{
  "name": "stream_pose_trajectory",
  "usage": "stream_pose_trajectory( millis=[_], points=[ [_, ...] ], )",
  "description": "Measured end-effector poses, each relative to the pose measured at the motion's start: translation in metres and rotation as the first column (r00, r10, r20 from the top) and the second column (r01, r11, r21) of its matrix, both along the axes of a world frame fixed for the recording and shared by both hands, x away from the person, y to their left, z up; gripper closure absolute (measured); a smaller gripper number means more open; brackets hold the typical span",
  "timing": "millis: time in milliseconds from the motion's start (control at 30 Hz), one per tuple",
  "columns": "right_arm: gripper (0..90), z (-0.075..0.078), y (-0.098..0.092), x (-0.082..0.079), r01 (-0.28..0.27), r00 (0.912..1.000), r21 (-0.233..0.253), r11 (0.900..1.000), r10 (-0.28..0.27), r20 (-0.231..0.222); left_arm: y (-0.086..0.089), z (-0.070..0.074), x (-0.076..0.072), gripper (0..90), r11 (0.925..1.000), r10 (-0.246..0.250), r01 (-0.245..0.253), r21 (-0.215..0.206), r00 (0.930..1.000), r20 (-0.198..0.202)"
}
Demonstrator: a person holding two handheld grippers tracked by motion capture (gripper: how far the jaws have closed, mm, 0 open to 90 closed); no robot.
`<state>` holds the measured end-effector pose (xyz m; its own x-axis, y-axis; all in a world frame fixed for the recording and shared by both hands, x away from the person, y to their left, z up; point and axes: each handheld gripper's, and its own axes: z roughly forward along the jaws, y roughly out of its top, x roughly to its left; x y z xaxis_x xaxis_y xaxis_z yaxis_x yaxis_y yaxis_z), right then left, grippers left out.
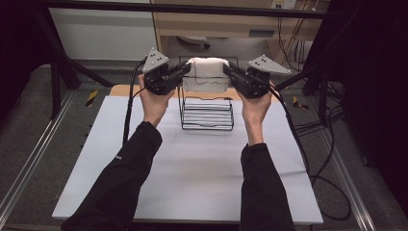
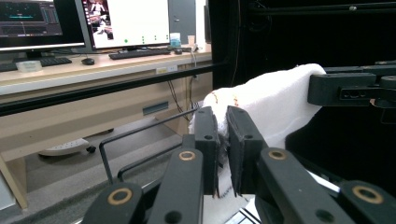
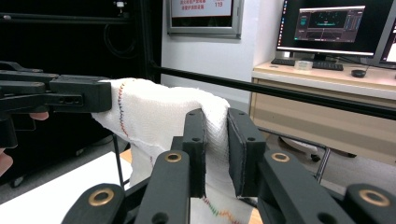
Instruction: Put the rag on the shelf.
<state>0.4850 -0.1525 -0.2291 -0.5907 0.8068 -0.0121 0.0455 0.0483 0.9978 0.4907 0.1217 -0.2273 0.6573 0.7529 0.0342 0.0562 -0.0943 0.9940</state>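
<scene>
Left hand-held gripper (image 2: 223, 140) and right hand-held gripper (image 3: 215, 140) each pinch the cloth (image 1: 207, 72) at 9 and 3 o'clock; soft, light, hold edges, over rack (image 1: 207, 118).

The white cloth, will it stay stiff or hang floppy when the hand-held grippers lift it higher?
The white cloth probably hangs floppy: it already sags between both pinched ends and drapes over the wire rack. It looks thin and light, so it may snag on the wires.
</scene>
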Motion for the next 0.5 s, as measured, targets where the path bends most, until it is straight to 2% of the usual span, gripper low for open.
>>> stream_pose_trajectory(
  millis=[500],
  points=[
    [77.8, -0.010, -0.001, -0.012, -0.026, 0.9995, -0.026, 0.999, 0.025, -0.017, 0.002, -0.010, -0.011, 82.1, 0.9994, -0.018, 0.019, 0.029, 0.9993, -0.034]
  ],
)
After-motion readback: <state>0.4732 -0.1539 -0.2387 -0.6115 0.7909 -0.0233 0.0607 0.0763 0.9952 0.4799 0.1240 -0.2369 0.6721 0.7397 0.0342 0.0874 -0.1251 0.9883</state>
